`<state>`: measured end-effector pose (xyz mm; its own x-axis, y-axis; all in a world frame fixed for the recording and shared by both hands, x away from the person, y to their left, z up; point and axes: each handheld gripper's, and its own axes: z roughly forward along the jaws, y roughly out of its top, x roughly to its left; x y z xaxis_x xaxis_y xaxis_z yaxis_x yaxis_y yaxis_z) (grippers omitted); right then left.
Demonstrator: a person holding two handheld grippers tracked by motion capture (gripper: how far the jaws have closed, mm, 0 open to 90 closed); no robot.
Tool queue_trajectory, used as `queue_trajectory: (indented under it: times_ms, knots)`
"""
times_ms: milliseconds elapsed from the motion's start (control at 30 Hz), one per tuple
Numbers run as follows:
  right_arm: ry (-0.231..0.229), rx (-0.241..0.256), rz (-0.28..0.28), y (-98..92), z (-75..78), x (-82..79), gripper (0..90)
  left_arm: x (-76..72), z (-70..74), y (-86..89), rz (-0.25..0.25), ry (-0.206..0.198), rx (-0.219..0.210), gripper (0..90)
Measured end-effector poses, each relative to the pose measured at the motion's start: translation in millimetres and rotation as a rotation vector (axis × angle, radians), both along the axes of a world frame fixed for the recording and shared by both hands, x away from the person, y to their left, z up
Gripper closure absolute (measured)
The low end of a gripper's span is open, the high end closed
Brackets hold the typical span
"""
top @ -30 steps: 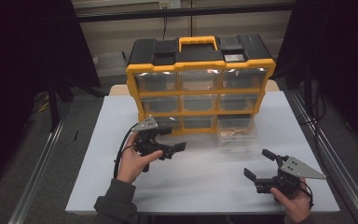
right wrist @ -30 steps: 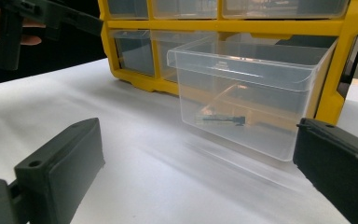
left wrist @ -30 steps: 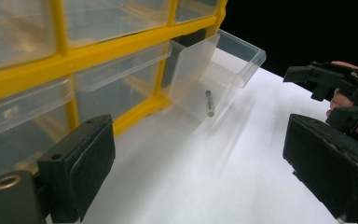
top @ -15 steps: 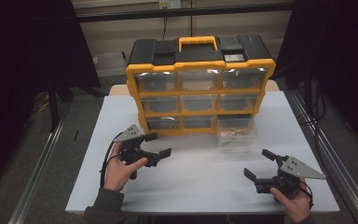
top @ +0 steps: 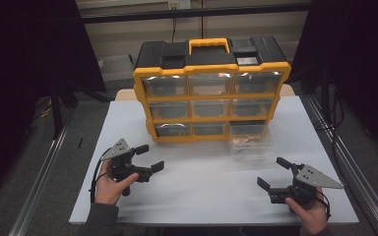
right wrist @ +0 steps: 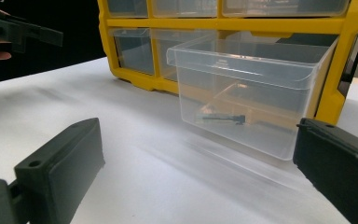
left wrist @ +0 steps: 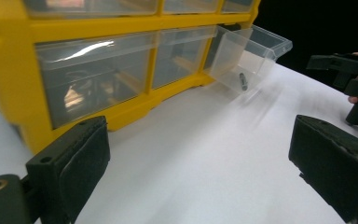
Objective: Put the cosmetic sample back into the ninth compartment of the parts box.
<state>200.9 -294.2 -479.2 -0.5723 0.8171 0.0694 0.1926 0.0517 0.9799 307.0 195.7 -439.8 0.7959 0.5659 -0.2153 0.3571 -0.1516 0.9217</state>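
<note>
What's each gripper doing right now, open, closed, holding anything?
Left gripper: open, holding nothing.
Right gripper: open, holding nothing.

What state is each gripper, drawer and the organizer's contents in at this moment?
Left gripper: open, holding nothing.
Right gripper: open, holding nothing.
Clear plastic bottom-right drawer: pulled out, open.
Small dark screw: lying inside that drawer.
Other clear drawers of the yellow-and-black organizer: pushed in.

- We hold the black two-jaw left gripper (top: 146, 158) in our left hand (top: 111, 183), jaws spread wide, empty.
- We hold the black two-jaw right gripper (top: 274, 173) in our right hand (top: 309, 215), jaws likewise apart, nothing between them.
</note>
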Motion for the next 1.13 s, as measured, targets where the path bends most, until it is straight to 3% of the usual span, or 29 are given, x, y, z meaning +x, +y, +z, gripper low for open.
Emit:
queue_trajectory:
  times_ms: [33, 67, 133, 267, 300, 333, 400, 433, 567, 633, 667, 900, 1067, 1100, 1133]
  knots:
    - [0.001, 0.002, 0.002, 0.0, 0.0, -0.1, 0.8, -0.2, -0.7, 3.9, -0.024, 0.000, -0.009, 5.2]
    - [0.005, 0.008, 0.002, 0.5, 0.2, -0.2, 0.8, -2.3, -1.0, 4.7, 0.010, -0.008, -0.007, 5.2]
    - [0.001, 0.006, -0.002, 0.4, 0.2, -0.1, 0.8, -2.8, -2.1, 9.3, -0.012, -0.008, -0.013, 5.0]
    - [0.007, 0.006, 0.002, 0.9, 0.2, -0.5, 0.8, -7.1, -4.1, 16.6, 0.028, -0.021, 0.006, 4.6]
    - [0.006, 0.002, 0.002, 0.6, 0.2, -0.4, 0.8, -6.2, -4.8, 19.6, -0.006, -0.017, -0.002, 4.6]
    - [0.004, 0.001, 0.001, 0.4, 0.2, -0.3, 0.8, -7.9, -4.7, 20.4, 0.013, -0.024, 0.011, 4.6]
    - [0.004, 0.001, 0.000, 0.3, 0.2, -0.2, 0.8, -8.1, -5.3, 24.0, 0.000, -0.026, -0.002, 4.6]
    - [0.004, 0.001, 0.001, 0.2, 0.2, -0.2, 0.8, -10.5, -5.0, 23.9, 0.034, -0.032, 0.005, 4.3]
    - [0.006, 0.004, 0.003, 0.9, 0.1, -0.3, 0.8, -13.0, -5.8, 29.3, 0.049, -0.037, 0.008, 4.1]
    - [0.007, 0.005, 0.003, 1.0, 0.2, -0.4, 0.8, -12.9, -7.2, 34.2, 0.017, -0.031, -0.003, 4.0]
    - [0.007, 0.005, 0.003, 0.9, 0.2, -0.4, 0.8, -14.9, -7.5, 35.2, 0.055, -0.038, 0.010, 4.0]
    - [0.004, 0.001, 0.001, 0.3, 0.3, -0.2, 0.8, -20.4, -12.2, 49.3, 0.081, -0.048, -0.002, 3.2]
    - [0.005, 0.003, 0.006, 0.7, 0.1, 0.4, 0.8, -22.2, -15.1, 53.4, 0.084, -0.048, -0.006, 2.8]
    - [0.003, 0.001, 0.004, 0.6, 0.0, 0.5, 0.8, -21.9, -15.2, 55.0, 0.081, -0.055, 0.012, 2.8]
    - [0.002, -0.001, 0.004, 0.4, 0.0, 0.7, 0.8, -21.2, -16.1, 54.9, 0.062, -0.051, -0.010, 2.7]
